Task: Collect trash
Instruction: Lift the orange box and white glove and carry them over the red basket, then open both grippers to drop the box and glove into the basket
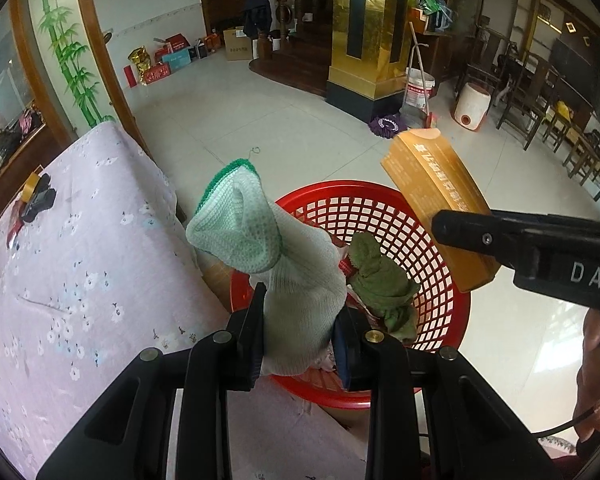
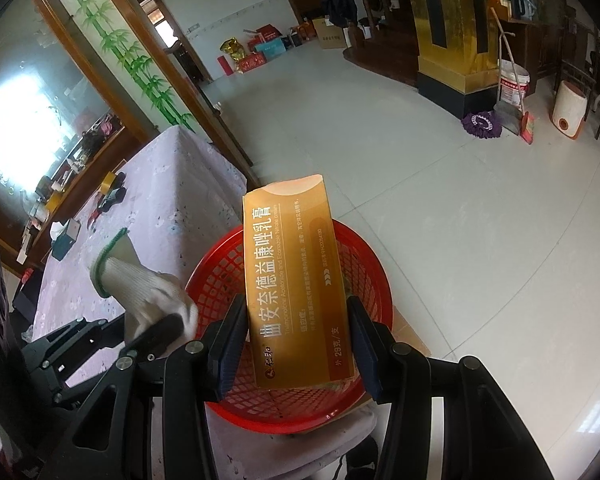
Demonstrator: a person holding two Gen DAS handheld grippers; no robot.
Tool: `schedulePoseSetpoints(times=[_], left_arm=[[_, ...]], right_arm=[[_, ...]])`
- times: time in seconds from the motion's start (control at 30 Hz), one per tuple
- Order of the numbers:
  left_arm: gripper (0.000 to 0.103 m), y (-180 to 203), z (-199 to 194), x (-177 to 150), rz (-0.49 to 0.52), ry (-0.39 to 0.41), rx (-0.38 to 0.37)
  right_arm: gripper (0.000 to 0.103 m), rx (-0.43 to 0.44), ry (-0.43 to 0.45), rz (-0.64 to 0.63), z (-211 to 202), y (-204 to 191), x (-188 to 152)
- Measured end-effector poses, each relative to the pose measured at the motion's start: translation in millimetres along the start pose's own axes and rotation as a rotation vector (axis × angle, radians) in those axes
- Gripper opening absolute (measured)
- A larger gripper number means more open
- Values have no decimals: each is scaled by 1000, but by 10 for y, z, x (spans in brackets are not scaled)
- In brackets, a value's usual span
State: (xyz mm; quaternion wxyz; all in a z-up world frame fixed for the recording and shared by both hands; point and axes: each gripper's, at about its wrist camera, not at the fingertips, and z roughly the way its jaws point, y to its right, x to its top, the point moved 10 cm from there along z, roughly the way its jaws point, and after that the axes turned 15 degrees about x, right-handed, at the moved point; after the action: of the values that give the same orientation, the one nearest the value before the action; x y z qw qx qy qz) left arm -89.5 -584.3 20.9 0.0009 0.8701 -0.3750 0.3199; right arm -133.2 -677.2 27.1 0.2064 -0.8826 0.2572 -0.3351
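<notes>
So here's where we're at: both of our grippers are loaded and hanging over the red basket (image 1: pixel 452 312). The left gripper (image 1: pixel 300 320) has its tongs pinched narrow on a white knit glove (image 1: pixel 300 280) with a green cuff, which sticks up out of the jaws with its open end pointing away from us. The right gripper (image 2: pixel 296 336) has its tongs about halfway apart, clamped on the long sides of an orange cream box (image 2: pixel 296 280) with Chinese lettering down its face. From the left wrist view that box (image 1: pixel 436 200) sits tilted over the far right rim of the basket, gripped from the right.

The basket rests at the near right corner of the table (image 1: pixel 80 280), which has a pale purple flowered cloth on it, and part of the rim pokes past the table edge over the tiled floor (image 1: pixel 300 128). Already inside we can see a crumpled green cloth (image 1: pixel 380 280) and some red scraps under it that are too hidden to make out.

Farther left on the table there's a roll of yellow tape (image 1: pixel 32 186) next to something black. Way off across the floor we've got a purple mop head (image 1: pixel 386 126) by a gold pillar (image 1: pixel 364 28).
</notes>
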Motion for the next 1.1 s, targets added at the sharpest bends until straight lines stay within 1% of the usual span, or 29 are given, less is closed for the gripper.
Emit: schedulePoseSetpoints(times=[1.1], left_arm=[[28,40,126,-1,24,-7,14]], right_arm=[[54,19,-58,17,267,41,42]])
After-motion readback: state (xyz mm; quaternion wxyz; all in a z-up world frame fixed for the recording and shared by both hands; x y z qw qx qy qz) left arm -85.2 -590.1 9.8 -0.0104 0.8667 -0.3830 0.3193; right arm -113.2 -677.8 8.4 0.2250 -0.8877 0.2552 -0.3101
